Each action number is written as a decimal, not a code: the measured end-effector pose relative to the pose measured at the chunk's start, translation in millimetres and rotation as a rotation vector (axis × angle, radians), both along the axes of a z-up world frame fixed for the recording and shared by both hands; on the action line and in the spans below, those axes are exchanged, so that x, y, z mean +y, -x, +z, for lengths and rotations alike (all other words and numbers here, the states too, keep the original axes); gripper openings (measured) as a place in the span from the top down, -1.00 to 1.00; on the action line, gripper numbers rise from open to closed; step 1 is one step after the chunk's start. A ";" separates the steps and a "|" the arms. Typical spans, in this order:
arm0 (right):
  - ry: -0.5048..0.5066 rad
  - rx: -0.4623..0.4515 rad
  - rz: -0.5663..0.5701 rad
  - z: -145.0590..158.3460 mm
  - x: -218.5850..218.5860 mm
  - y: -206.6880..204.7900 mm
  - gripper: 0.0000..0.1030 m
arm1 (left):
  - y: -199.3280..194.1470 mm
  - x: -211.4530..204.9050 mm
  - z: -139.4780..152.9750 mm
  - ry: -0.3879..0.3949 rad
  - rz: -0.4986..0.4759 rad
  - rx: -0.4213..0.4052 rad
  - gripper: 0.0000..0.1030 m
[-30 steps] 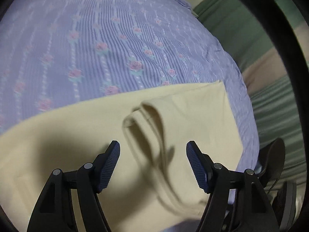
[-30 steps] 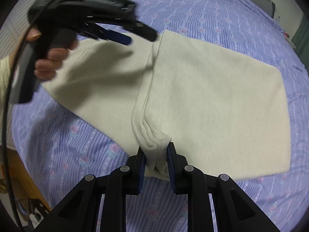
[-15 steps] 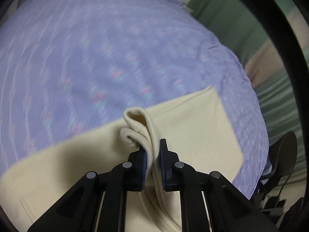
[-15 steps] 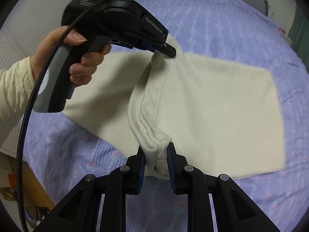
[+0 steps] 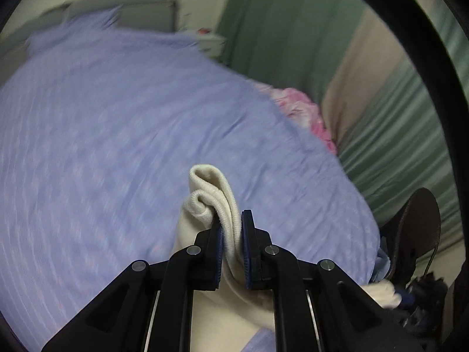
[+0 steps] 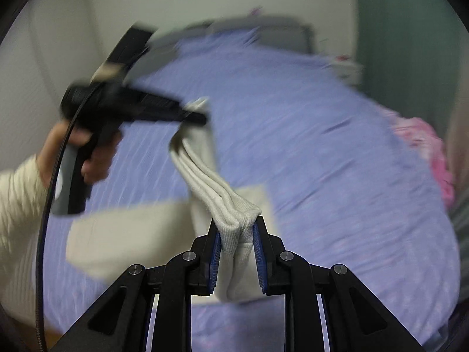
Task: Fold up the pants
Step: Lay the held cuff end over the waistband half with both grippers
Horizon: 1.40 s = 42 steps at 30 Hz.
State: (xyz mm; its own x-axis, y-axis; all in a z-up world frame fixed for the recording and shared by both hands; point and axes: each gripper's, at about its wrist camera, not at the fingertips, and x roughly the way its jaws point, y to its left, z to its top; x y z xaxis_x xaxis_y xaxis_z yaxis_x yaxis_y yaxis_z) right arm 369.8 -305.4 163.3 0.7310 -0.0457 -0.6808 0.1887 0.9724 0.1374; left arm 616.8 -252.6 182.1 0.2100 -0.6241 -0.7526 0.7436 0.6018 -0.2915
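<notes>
Nearest in the right wrist view, the right hand-held gripper (image 6: 236, 246) is clenched on the bunched ribbed band of the cream pants (image 6: 222, 202), several folds of which are pinched between its blue pads. From there the band is stretched up and to the left, clear of the bed, to the left hand-held gripper (image 6: 193, 118), which is held by a hand (image 6: 93, 155) in a cream ribbed sleeve (image 6: 17, 205); a black cable (image 6: 47, 205) is seen running down from that gripper. Below the raised band, the rest of the pants is seen hanging and trailing over the lilac bedspread (image 6: 322, 176), blurred.

In the left wrist view, the left hand-held gripper (image 5: 231, 249) is likewise clamped on a rolled ribbed edge of the pants (image 5: 217, 196), which is seen poking up beyond its pads. Further cream cloth is seen beneath its fingers.

Farther off, the bedspread (image 5: 117, 146) is spread across the bed. At its far right edge a pink floral cloth (image 5: 302, 111) is bunched, and beyond it a green and beige striped curtain (image 5: 381, 117) is hung. A grey headboard (image 6: 281, 33) is seen at the far end.
</notes>
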 end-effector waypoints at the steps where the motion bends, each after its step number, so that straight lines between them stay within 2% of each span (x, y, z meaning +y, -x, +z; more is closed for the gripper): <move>1: 0.002 -0.029 -0.038 8.9 -17.3 3.8 0.57 | 1.1 -27.2 14.9 0.005 -0.027 -0.012 0.75; 5: 0.019 -0.076 -0.162 22.6 -74.2 10.7 0.57 | 0.8 -101.3 33.7 -0.021 -0.068 -0.016 0.75; 10: -0.044 -0.065 -0.256 5.3 -131.0 14.7 0.57 | 3.8 -170.0 18.9 -0.089 -0.105 -0.013 0.76; 13: -0.071 -0.058 -0.268 -1.1 -136.5 19.9 0.57 | 10.9 -171.0 12.8 -0.081 -0.126 -0.017 0.77; 15: -0.052 -0.048 -0.252 -3.8 -134.8 24.2 0.57 | 14.2 -161.2 10.3 -0.067 -0.141 -0.018 0.77; 21: -0.005 0.004 -0.137 -18.9 -80.0 17.9 0.57 | 3.9 -85.2 -13.0 -0.070 -0.093 -0.001 0.77; 26: 0.073 0.046 0.023 -30.3 4.5 3.9 0.57 | -2.6 16.2 -37.6 -0.086 -0.003 0.021 0.77; 30: 0.095 0.090 0.160 -50.9 70.6 -4.9 0.57 | -6.5 86.5 -63.9 -0.107 0.074 0.046 0.77; 34: 0.140 0.162 0.286 -84.8 133.1 -15.3 0.57 | -7.0 150.5 -106.9 -0.121 0.132 0.094 0.77; 38: 0.191 0.234 0.358 -124.1 180.2 -23.3 0.57 | -7.5 181.5 -160.6 -0.151 0.155 0.138 0.77; 42: 0.229 0.305 0.394 -161.6 209.2 -27.8 0.57 | -3.4 202.5 -204.5 -0.134 0.183 0.173 0.77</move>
